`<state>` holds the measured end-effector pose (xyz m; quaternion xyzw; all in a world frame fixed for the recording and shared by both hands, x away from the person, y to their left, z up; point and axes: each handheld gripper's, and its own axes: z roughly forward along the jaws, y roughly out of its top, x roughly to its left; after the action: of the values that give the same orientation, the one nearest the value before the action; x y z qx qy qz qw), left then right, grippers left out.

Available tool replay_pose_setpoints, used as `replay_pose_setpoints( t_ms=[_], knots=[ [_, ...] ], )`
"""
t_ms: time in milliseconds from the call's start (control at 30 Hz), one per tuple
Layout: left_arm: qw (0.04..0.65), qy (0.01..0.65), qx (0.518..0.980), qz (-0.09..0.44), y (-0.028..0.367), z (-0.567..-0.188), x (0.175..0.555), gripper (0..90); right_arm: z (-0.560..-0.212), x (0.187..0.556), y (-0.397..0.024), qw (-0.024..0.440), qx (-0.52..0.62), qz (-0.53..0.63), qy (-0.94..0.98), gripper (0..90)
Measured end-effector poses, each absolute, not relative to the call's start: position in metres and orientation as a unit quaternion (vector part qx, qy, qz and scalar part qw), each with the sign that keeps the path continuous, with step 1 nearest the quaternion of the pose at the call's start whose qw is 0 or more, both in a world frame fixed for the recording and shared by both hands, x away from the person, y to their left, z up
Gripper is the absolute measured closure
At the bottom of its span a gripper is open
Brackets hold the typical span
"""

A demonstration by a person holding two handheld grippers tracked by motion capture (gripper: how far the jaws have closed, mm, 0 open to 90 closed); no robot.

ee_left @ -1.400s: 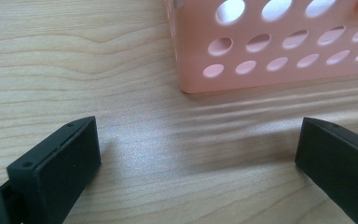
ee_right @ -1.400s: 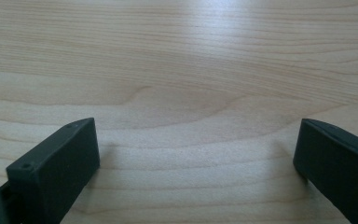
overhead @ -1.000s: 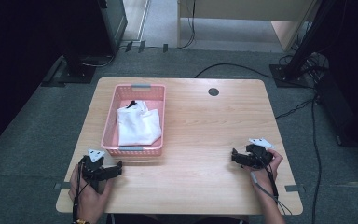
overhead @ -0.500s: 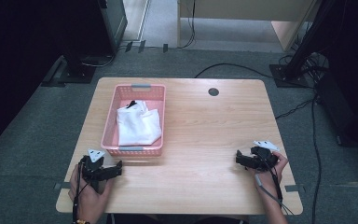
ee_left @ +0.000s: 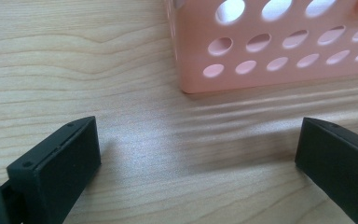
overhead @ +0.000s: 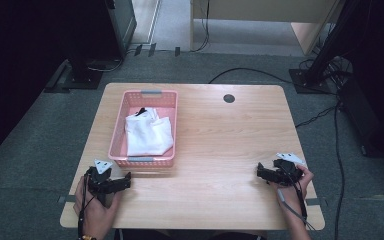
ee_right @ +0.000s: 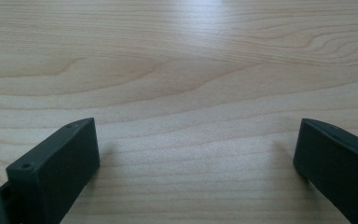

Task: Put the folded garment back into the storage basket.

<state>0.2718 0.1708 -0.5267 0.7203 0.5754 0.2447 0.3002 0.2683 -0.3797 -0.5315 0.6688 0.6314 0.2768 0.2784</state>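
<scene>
A pink perforated basket (overhead: 148,95) stands on the left half of the wooden table (overhead: 220,130), holding a folded white cloth (overhead: 148,135) with a small black piece at its far edge. My left gripper (overhead: 124,181) rests on the table just in front of the basket's near left corner, jaws wide open and empty. In the left gripper view (ee_left: 198,149) the basket's corner (ee_left: 270,46) lies close ahead, slightly right. My right gripper (overhead: 260,173) lies at the table's near right, open, with bare wood between its jaws in the right gripper view (ee_right: 196,149).
A dark round cable hole (overhead: 229,98) sits near the table's far edge. Black equipment stands and cables (overhead: 330,70) are on the grey carpet behind and to the right. A hand holds each gripper near the table's front edge.
The right gripper has slid a little toward the near edge of the table and slightly right. The left gripper and the basket have stayed put.
</scene>
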Motion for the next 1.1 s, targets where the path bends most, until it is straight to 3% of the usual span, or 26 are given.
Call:
replay_pose_setpoints(
  t_ms=[1100],
  knots=[
    [0.300, 0.575, 0.720, 0.245, 0.171, -0.527, 0.272, 0.0, -0.532, 0.243, -0.405, 0.285, 0.685, 0.269, 0.614, 0.0]
  ],
)
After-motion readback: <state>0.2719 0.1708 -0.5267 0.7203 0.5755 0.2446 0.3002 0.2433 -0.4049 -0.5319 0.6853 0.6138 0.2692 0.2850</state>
